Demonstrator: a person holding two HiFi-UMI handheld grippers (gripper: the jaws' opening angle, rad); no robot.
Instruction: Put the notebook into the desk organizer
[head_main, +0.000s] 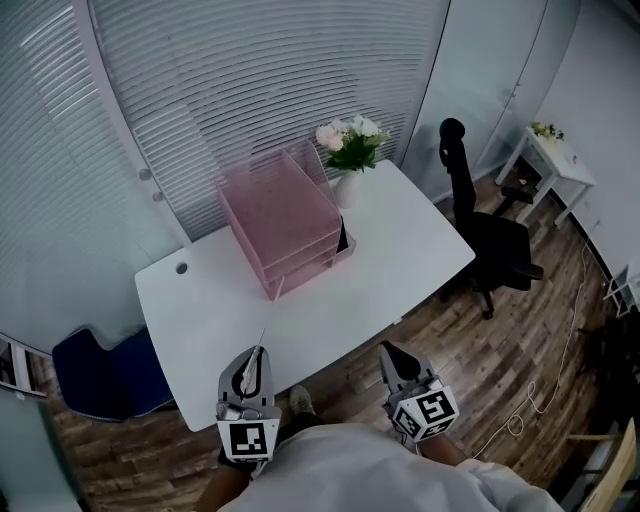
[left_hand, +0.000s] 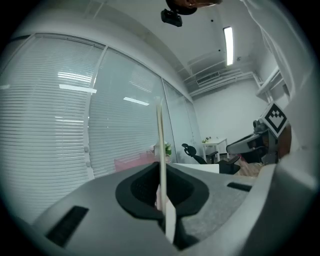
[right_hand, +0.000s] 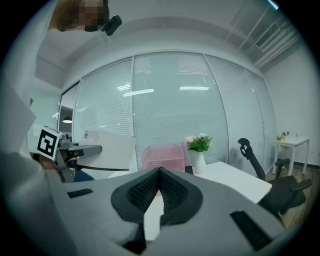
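The notebook (head_main: 260, 346) is a thin white one, seen edge-on and standing upright over the table's near edge. My left gripper (head_main: 251, 362) is shut on its lower edge. In the left gripper view it is a narrow cream strip (left_hand: 160, 150) rising from between the closed pads (left_hand: 150, 192). In the right gripper view its flat white cover (right_hand: 112, 147) shows at left. The pink translucent desk organizer (head_main: 281, 222) stands at the back of the white table (head_main: 410, 275), well beyond both grippers. My right gripper (head_main: 393, 354) hangs shut and empty off the table's near edge.
A vase of flowers (head_main: 349, 152) stands just right of the organizer. A black office chair (head_main: 492, 240) is at the table's right end, and a blue seat (head_main: 105, 372) at its left. A small white side table (head_main: 556, 160) stands at far right. Window blinds run behind the table.
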